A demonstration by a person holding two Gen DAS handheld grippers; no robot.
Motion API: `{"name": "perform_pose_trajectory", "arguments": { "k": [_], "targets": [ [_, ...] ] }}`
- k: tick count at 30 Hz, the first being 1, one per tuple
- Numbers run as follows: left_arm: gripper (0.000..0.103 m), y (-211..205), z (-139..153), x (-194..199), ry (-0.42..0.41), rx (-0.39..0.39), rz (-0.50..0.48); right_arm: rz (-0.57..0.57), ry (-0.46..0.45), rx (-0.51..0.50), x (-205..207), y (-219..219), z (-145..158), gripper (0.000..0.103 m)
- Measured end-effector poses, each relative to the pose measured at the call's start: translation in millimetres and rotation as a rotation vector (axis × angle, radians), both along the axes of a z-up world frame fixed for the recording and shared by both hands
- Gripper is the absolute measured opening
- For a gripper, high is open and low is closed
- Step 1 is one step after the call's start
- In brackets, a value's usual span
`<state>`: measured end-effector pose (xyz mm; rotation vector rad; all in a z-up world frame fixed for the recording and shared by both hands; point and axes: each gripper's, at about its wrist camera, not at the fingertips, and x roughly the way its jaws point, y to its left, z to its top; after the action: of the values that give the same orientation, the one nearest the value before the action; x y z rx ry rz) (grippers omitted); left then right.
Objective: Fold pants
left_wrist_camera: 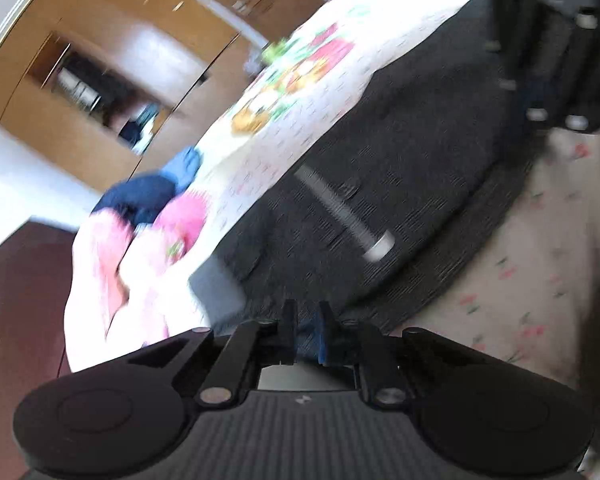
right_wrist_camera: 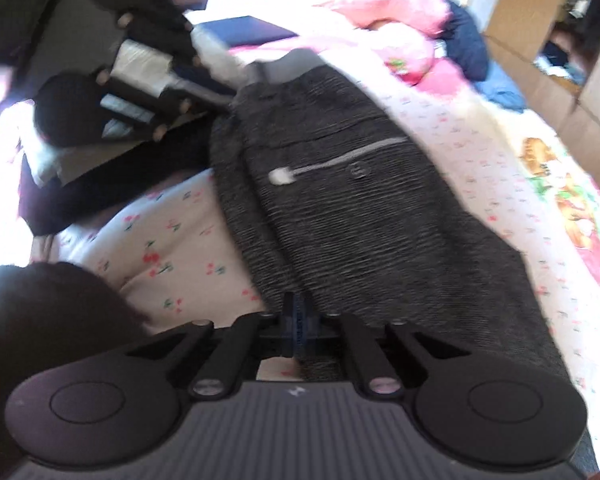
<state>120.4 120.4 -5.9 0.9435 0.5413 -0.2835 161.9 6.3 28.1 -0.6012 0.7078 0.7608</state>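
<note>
Dark grey ribbed pants (left_wrist_camera: 400, 140) lie lengthwise on a floral bed sheet (left_wrist_camera: 540, 260). A grey zip pocket with a white pull (left_wrist_camera: 378, 246) faces up. My left gripper (left_wrist_camera: 307, 320) has its fingers close together with the pants' edge pinched between the pads. In the right wrist view the pants (right_wrist_camera: 360, 220) stretch away toward their grey waistband (right_wrist_camera: 288, 66). My right gripper (right_wrist_camera: 296, 316) is shut on the near edge of the fabric. The left gripper (right_wrist_camera: 228, 96) reaches the waistband end from the upper left. The right gripper's black frame (left_wrist_camera: 552, 40) shows at the far end.
A pink bedding heap (right_wrist_camera: 360, 4) and dark blue clothes (right_wrist_camera: 466, 40) lie past the waistband. A wooden wardrobe (left_wrist_camera: 120, 60) stands beside the bed. A dark sleeve (right_wrist_camera: 80, 192) crosses the sheet (right_wrist_camera: 160, 256) at left. A dark wooden bed end (left_wrist_camera: 16, 300) is nearby.
</note>
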Motion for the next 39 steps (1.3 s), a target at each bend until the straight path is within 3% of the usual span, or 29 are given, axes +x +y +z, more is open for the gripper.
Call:
{"name": "perform_pose_trajectory", "arguments": {
  "k": [3, 5, 8, 13, 20, 23, 28, 32, 35, 39],
  "targets": [
    [0.038, -5, -10, 4, -0.004, 0.043, -0.059, 0.022, -0.042, -0.033, -2, 1, 1, 0.021],
    [0.039, 1, -13, 11, -0.006, 0.054, -0.040, 0.044, -0.048, -0.022, 0, 7, 1, 0.026],
    [0.043, 10, -16, 12, -0.039, 0.102, -0.026, 0.079, -0.054, -0.028, 6, 22, -3, 0.042],
    [0.060, 19, -24, 17, -0.070, 0.165, -0.059, 0.071, -0.039, -0.039, 18, 43, -16, 0.041],
    [0.060, 33, -4, 29, -0.020, 0.091, -0.108, 0.018, 0.081, 0.086, 20, 29, 12, 0.038],
    [0.060, 40, 3, 33, 0.000, 0.052, -0.116, 0.003, 0.035, 0.074, 17, 28, 14, 0.038],
    [0.060, 31, -10, 31, 0.005, 0.125, -0.203, -0.008, 0.021, 0.003, 25, 41, -9, 0.038],
    [0.060, 27, -16, 26, -0.008, 0.150, -0.238, 0.024, -0.068, -0.038, 21, 49, -16, 0.036],
    [0.060, 23, -21, 33, 0.001, 0.135, -0.230, -0.007, -0.061, -0.015, 29, 55, -13, 0.036],
    [0.059, 23, -27, 24, -0.023, 0.210, -0.307, 0.043, -0.090, -0.040, 24, 57, -11, 0.036]
  ]
}}
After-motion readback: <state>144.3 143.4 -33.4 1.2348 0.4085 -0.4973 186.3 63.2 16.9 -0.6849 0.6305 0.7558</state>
